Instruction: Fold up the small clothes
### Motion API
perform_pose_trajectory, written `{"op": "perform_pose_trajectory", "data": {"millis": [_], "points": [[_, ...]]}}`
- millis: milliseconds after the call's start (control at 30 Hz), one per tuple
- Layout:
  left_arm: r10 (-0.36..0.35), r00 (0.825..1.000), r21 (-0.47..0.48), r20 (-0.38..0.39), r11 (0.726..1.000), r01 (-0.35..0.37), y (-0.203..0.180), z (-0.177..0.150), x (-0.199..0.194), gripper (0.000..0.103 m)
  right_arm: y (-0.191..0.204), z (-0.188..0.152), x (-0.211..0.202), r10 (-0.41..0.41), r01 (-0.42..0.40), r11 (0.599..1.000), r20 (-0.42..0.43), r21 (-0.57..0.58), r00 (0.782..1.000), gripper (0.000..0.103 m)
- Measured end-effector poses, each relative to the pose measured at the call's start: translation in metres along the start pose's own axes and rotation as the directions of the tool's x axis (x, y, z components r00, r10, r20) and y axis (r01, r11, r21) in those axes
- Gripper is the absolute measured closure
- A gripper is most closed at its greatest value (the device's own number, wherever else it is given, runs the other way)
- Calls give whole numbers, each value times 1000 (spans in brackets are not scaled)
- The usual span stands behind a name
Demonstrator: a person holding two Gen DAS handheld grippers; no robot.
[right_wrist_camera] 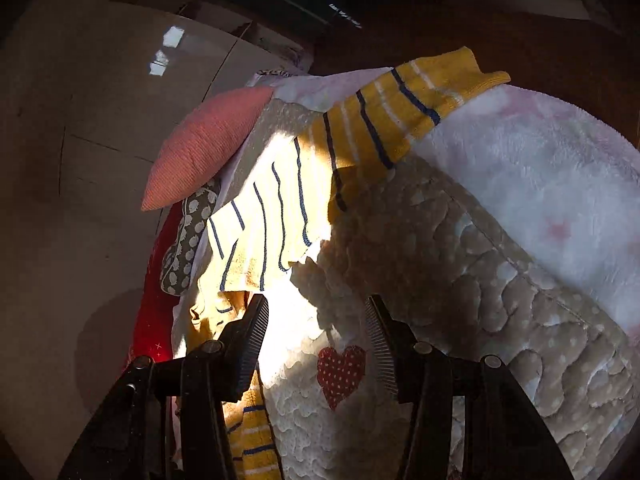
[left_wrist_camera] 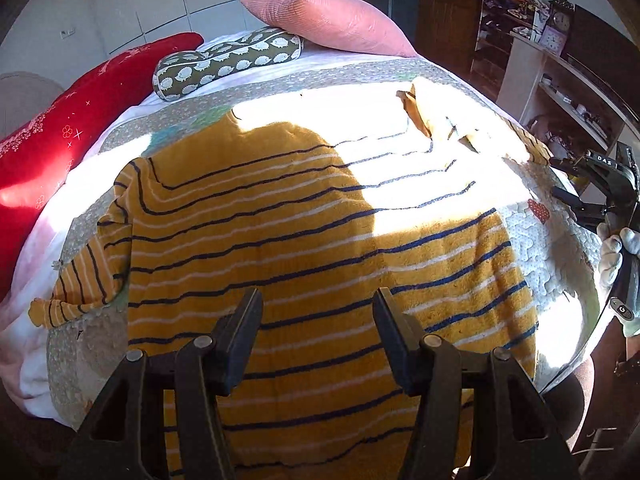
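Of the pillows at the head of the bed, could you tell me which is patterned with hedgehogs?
The olive bolster pillow, between the red pillow and pink pillow.

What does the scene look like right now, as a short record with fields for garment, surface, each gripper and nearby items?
garment: yellow striped sweater, spread flat, unfolded
surface: quilted bedspread
left gripper: open, over the sweater's lower part
right gripper: open, over the quilt beside the sweater
nearby: pink pillow, red cushion, hedgehog-print bolster

Nubby terry-like knit sweater (left_wrist_camera: 304, 240), puffy stitched cotton quilt (right_wrist_camera: 460, 264), fluffy fleece blanket (right_wrist_camera: 540, 168), ribbed pink pillow (left_wrist_camera: 332, 20).
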State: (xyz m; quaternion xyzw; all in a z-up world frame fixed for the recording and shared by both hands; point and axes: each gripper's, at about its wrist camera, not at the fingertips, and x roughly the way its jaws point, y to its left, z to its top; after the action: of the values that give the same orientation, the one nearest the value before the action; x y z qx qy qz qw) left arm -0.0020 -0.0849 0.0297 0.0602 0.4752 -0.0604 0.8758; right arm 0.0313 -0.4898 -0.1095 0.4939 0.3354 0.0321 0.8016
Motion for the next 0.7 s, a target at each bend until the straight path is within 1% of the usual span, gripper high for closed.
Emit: {"op": "perform_pose_trajectory", "data": {"millis": [33,67,100,167,300,333,367,400,433,500,533,600,700], "points": [[-9,1000,-2,-7,1000,9,-2,1,3,47,-3,9,6,-34,34,999,15,18,999,49],[-18,1000,-5,-12,1000,17,-4,2,6,47,-7,18,10,-46,44,998,32,44,998,49],[-27,1000,-8,-16,1000,27,-4,2,8,47,-11,26,14,-39,36,997,49,69,998,49],[-37,999,-18,-21,999,37,-3,2,12,47,-17,42,17,-56,46,992,91,114,994,49],[-46,998,-71,-32,997,43,14,-1,17,47,-31,72,21,-99,66,978,165,198,981,50],[-48,998,-92,-35,995,44,21,-2,17,47,-34,78,23,-117,81,975,168,207,979,52],[-48,998,-115,-38,992,43,29,-4,17,47,-36,84,26,-122,87,975,165,204,979,74],[-47,998,-140,-38,989,42,38,-7,16,47,-35,87,27,-131,99,976,163,192,978,89],[-46,998,-165,-38,985,40,48,-9,14,47,-30,90,27,-130,102,979,157,177,979,97],[-42,999,-210,-29,977,35,70,-15,9,47,-10,92,19,-95,72,989,181,128,979,97],[-35,999,-227,-21,973,29,80,-18,5,47,9,91,13,-84,69,994,195,81,977,97],[-8,1000,-256,-6,967,6,102,-24,-2,46,52,87,5,-44,50,999,204,-22,978,97],[29,999,-312,17,950,-22,135,-34,-13,46,134,67,10,37,-7,982,160,-188,986,97]]}}
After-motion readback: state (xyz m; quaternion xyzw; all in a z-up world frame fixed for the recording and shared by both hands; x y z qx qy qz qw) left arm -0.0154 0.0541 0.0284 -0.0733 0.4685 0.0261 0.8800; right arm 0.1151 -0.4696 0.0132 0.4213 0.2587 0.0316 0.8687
